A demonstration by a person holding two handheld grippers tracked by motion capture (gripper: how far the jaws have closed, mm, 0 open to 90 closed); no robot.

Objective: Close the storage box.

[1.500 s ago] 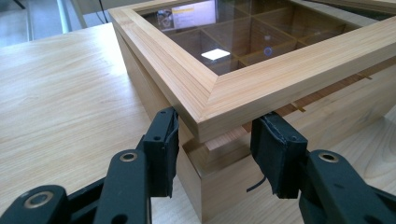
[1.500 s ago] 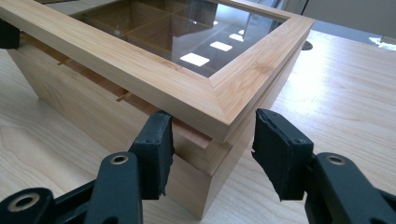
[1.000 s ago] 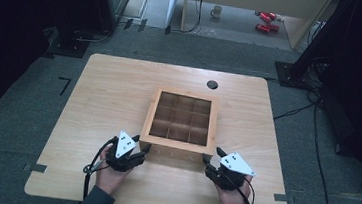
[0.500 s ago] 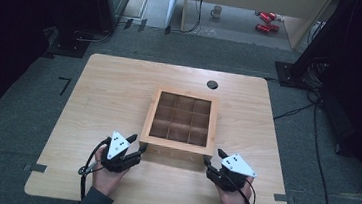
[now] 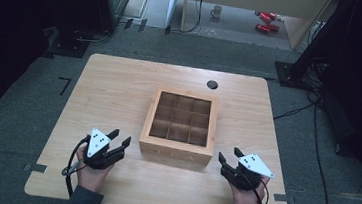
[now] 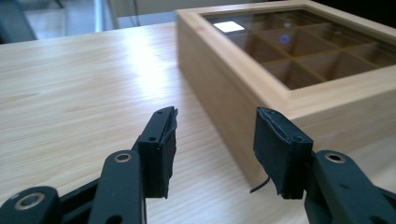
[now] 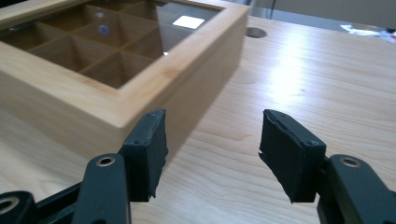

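A shallow wooden box (image 5: pixel 180 124) with a glass lid over a grid of compartments sits mid-table. My left gripper (image 5: pixel 120 137) rests near the table's front edge, just left of the box's front left corner, open with nothing between its fingers. In the left gripper view the left gripper (image 6: pixel 217 114) frames that corner of the box (image 6: pixel 327 107) without touching it. My right gripper (image 5: pixel 229 155) sits off the box's front right corner. Its jaws have just been opening and hold nothing. The right gripper view has the right gripper (image 7: pixel 215 116) beside the box (image 7: pixel 70 102).
The light wooden table (image 5: pixel 119 91) has a round dark cable hole (image 5: pixel 212 84) behind the box. Bare tabletop lies to both sides of the box. On the floor beyond stand a mug (image 5: pixel 217 10) and red items (image 5: pixel 265 19); cables run at the right.
Both hands have drawn outward from the box: the left gripper shifted left, the right gripper shifted right. The box has not moved.
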